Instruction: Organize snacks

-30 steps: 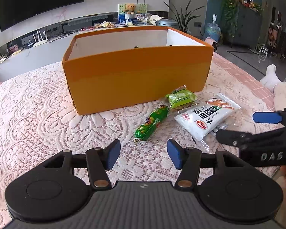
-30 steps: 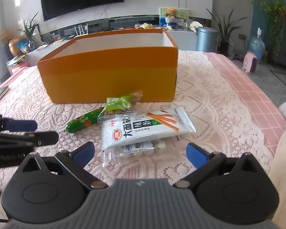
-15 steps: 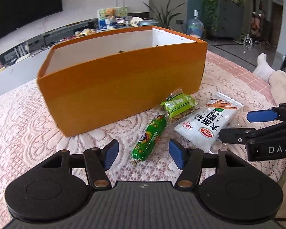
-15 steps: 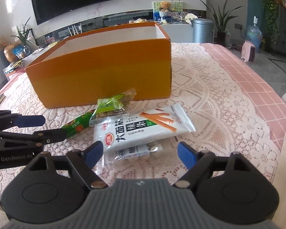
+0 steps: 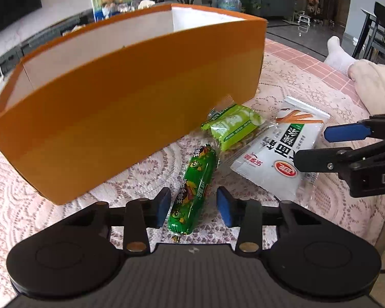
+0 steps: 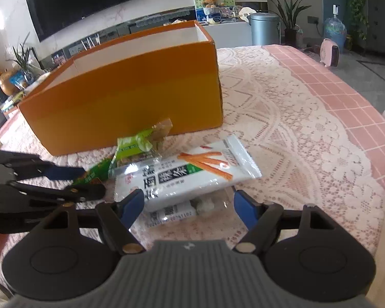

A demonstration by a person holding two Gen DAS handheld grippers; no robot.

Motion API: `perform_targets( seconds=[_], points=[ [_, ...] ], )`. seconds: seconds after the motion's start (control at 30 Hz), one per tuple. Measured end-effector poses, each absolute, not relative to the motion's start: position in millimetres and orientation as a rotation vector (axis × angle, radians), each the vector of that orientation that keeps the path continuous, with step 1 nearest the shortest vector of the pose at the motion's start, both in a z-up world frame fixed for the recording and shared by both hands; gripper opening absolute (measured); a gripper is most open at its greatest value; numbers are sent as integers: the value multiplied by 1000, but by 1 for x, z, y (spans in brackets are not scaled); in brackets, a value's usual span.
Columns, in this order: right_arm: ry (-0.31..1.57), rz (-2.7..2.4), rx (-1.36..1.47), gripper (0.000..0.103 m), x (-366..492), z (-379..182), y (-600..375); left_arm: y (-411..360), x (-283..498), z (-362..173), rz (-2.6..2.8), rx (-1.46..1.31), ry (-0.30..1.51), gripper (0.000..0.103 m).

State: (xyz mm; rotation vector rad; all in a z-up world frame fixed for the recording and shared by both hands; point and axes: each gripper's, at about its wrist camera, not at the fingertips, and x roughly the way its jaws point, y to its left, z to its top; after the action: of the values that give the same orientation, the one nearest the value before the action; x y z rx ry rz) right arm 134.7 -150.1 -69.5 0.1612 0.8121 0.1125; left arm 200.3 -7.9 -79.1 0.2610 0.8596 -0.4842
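Note:
An open orange box (image 5: 115, 118) (image 6: 128, 102) stands on the lace cloth. In front of it lie a green sausage (image 5: 192, 190) (image 6: 100, 169), a green packet (image 5: 231, 128) (image 6: 138, 146) and a white packet (image 5: 277, 154) (image 6: 187, 177). The white packet rests on a small clear packet (image 6: 182, 209). My left gripper (image 5: 193, 208) (image 6: 93, 182) straddles the sausage's near end. Its jaws are closing, and a gap still shows at the right pad. My right gripper (image 6: 187, 205) (image 5: 311, 147) is low over the white packet's near edge. Its jaws are closing too, and the right pad stands off the packet.
A lace tablecloth (image 6: 282, 141) covers a pink checked table. A person's leg in a white sock (image 5: 341, 56) lies to the right of the table. A grey bin (image 6: 264, 28), a plant and a small pink heater (image 6: 332, 51) stand beyond the table.
My left gripper has moved forward and down until the sausage lies between its pads, and its jaws have narrowed. The right gripper has crept toward the white packet with narrower jaws.

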Motion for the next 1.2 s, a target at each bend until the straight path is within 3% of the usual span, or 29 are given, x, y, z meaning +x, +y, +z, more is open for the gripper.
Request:
perform_targets(
  seconds=[0.13, 0.27, 0.43, 0.63, 0.87, 0.97, 1.03, 1.1, 1.17, 1.2],
  points=[
    [820, 122, 185, 83, 141, -72, -149, -7, 206, -79, -474, 229, 866, 44],
    [836, 105, 184, 85, 143, -76, -147, -10, 207, -78, -451, 205, 878, 34],
    [851, 88, 201, 94, 147, -80, -149, -12, 205, -76, -385, 171, 890, 32],
    [853, 56, 259, 95, 163, -86, -156, -2, 203, -76, -343, 96, 902, 29],
    [779, 69, 133, 72, 161, -78, -140, 6, 198, -73, -320, 38, 909, 26],
    [746, 87, 71, 47, 157, -72, -132, 7, 195, -72, -306, 32, 912, 26],
    [733, 104, 63, 37, 155, -68, -128, 9, 193, -69, -302, 26, 911, 26],
    [717, 121, 51, 12, 152, -64, -124, 10, 190, -67, -297, 16, 909, 25],
    [697, 137, 40, 0, 149, -60, -121, 11, 188, -65, -288, 8, 907, 25],
    [694, 152, 39, 0, 148, -58, -119, 12, 187, -64, -282, 5, 907, 25]
  ],
)
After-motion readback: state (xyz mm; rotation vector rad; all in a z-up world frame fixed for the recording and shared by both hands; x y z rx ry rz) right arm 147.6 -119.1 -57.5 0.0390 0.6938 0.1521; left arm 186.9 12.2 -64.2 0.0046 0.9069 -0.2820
